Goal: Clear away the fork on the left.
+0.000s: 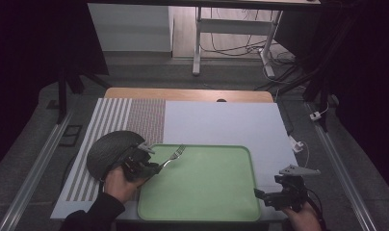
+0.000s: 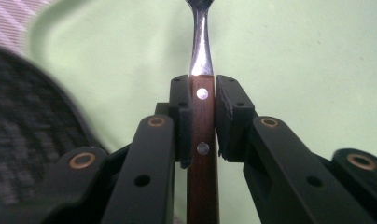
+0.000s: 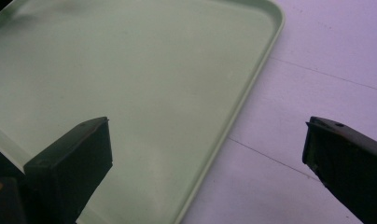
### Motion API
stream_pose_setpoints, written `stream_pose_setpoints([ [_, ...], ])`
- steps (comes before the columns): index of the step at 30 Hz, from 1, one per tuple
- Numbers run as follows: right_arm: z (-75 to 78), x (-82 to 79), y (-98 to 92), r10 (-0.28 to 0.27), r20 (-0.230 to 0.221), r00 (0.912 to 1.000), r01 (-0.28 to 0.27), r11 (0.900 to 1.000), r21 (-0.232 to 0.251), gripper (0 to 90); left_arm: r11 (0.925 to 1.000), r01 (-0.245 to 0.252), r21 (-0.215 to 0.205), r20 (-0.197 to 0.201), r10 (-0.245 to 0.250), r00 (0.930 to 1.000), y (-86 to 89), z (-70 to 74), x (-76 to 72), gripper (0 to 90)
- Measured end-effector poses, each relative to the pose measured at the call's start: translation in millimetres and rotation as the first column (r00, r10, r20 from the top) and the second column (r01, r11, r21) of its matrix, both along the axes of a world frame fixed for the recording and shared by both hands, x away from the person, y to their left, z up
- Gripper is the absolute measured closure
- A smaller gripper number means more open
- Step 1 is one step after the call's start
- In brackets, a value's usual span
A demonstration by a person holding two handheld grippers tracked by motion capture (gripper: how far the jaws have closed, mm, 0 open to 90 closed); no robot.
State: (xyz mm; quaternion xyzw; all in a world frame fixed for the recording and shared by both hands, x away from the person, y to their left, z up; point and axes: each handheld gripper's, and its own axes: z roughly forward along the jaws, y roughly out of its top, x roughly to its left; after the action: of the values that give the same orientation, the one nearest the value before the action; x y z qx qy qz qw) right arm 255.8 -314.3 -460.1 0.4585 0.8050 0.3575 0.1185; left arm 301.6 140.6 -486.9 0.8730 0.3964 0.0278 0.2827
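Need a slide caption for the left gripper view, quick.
Left gripper clamped on the wooden handle of a fork, held over the green tray, dark plate beside it.

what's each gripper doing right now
left gripper: closed on the fork, over the tray
right gripper: open, holding nothing

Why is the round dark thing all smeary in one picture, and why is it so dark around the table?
In the left gripper view the dark plate is blurred while the fork between the jaws stays sharp and shines with glare. In the high view the room's edges sink into shadow and the green tray is lit evenly. In the right gripper view the near jaws look soft.
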Motion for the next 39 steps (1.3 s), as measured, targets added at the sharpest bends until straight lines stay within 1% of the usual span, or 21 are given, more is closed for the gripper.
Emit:
stream_pose_setpoints([
  [1, -0.1, 0.1, 0.0, 0.000, 0.000, 1.0000, 0.000, 1.000, 0.001, 1.5, 0.9997, 0.018, 0.014, -0.012, -0.018, 0.9998, -8.6, -4.4, -4.4, 77.4],
  [3, -0.1, 0.1, 0.0, 0.000, 0.000, 1.0000, 0.000, 1.000, 0.002, 1.5, 0.9989, 0.034, 0.031, -0.026, -0.033, 0.9991, -17.0, -8.9, -8.9, 77.4],
  [6, -0.1, 0.1, -0.1, 0.001, 0.000, 1.0000, -0.001, 1.000, 0.002, 1.5, 0.9976, 0.045, 0.052, -0.043, -0.043, 0.9982, -25.4, -15.3, -14.0, 77.3],
  [8, 0.0, 0.0, -0.1, 0.001, 0.000, 1.0000, -0.001, 1.000, 0.003, 1.5, 0.9960, 0.047, 0.075, -0.052, -0.043, 0.9977, -28.9, -19.8, -16.3, 77.2],
  [9, 0.0, 0.0, -0.1, 0.002, -0.001, 1.0000, -0.002, 1.000, 0.003, 1.5, 0.9954, 0.054, 0.079, -0.068, -0.049, 0.9965, -30.2, -22.6, -16.7, 77.2],
  [12, -0.1, 0.1, -0.1, 0.003, -0.001, 1.0000, -0.003, 1.000, 0.004, 1.5, 0.9963, 0.066, 0.055, -0.087, -0.061, 0.9943, -30.1, -23.9, -16.1, 75.3],
  [14, -0.1, 0.2, -0.1, 0.004, -0.002, 1.0000, -0.004, 1.000, 0.004, 1.6, 0.9969, 0.063, 0.046, -0.068, -0.060, 0.9959, -28.9, -21.1, -14.5, 67.4],
  [16, -0.2, 0.4, 0.0, 0.004, -0.003, 1.0000, -0.004, 1.000, 0.004, 1.6, 0.9974, 0.067, 0.026, -0.028, -0.067, 0.9974, -27.7, -14.6, -12.7, 66.6],
  [17, -0.3, 0.6, -0.1, 0.004, -0.003, 1.0000, -0.004, 1.000, 0.003, 1.6, 0.9973, 0.072, 0.017, -0.010, -0.072, 0.9974, -28.0, -10.6, -12.2, 68.9],
  [19, -0.4, 0.8, -0.1, 0.005, -0.008, 1.0000, -0.005, 1.000, 0.004, 1.6, 0.9948, 0.102, -0.003, 0.019, -0.102, 0.9946, -31.2, -4.2, -12.4, 82.8],
  [20, -0.4, 0.9, -0.1, 0.004, -0.009, 1.0000, -0.004, 1.000, 0.004, 1.6, 0.9934, 0.115, -0.004, 0.020, -0.115, 0.9932, -34.3, -3.1, -12.5, 88.4],
  [22, -0.4, 0.9, -0.1, 0.002, -0.009, 1.0000, -0.002, 1.000, 0.003, 1.6, 0.9900, 0.141, 0.001, 0.003, -0.141, 0.9900, -41.7, -5.2, -12.4, 89.3],
  [23, -0.4, 0.8, 0.0, 0.002, -0.008, 1.0000, -0.002, 1.000, 0.003, 1.6, 0.9885, 0.151, 0.013, -0.004, -0.151, 0.9886, -45.5, -7.5, -12.5, 89.3],
  [25, -0.3, 0.6, 0.2, 0.002, -0.005, 1.0000, -0.002, 1.000, 0.001, 1.6, 0.9863, 0.162, 0.033, -0.016, -0.161, 0.9868, -51.3, -12.1, -11.7, 89.4],
  [26, -0.3, 0.5, 0.3, 0.004, -0.004, 1.0000, -0.004, 1.000, 0.000, 1.6, 0.9855, 0.165, 0.036, -0.023, -0.165, 0.9861, -53.2, -14.3, -10.8, 89.4],
  [30, -0.3, 0.5, 0.1, 0.006, -0.003, 1.0000, -0.006, 1.000, 0.001, 1.6, 0.9845, 0.160, 0.072, -0.027, -0.158, 0.9870, -56.7, -20.4, -6.8, 89.3],
  [32, -0.3, 0.5, 0.0, 0.006, -0.002, 1.0000, -0.006, 1.000, 0.001, 1.6, 0.9853, 0.155, 0.071, -0.031, -0.154, 0.9876, -55.8, -22.1, -5.1, 89.4],
  [34, -0.3, 0.4, 0.0, 0.006, -0.002, 1.0000, -0.006, 1.000, 0.002, 1.7, 0.9868, 0.138, 0.084, -0.036, -0.136, 0.9901, -53.7, -21.7, -3.7, 89.4],
  [37, -0.2, 0.3, 0.1, 0.007, -0.002, 1.0000, -0.007, 1.000, 0.002, 1.7, 0.9860, 0.116, 0.119, -0.039, -0.112, 0.9929, -48.0, -22.0, -0.9, 89.4],
  [38, -0.2, 0.3, 0.1, 0.007, -0.002, 1.0000, -0.007, 1.000, 0.002, 1.7, 0.9860, 0.116, 0.119, -0.039, -0.112, 0.9929, -48.0, -22.0, -0.9, 89.3],
  [39, -0.2, 0.2, 0.1, 0.007, -0.002, 1.0000, -0.007, 1.000, 0.002, 1.7, 0.9878, 0.095, 0.123, -0.048, -0.090, 0.9948, -43.2, -22.7, 1.5, 89.3],
])
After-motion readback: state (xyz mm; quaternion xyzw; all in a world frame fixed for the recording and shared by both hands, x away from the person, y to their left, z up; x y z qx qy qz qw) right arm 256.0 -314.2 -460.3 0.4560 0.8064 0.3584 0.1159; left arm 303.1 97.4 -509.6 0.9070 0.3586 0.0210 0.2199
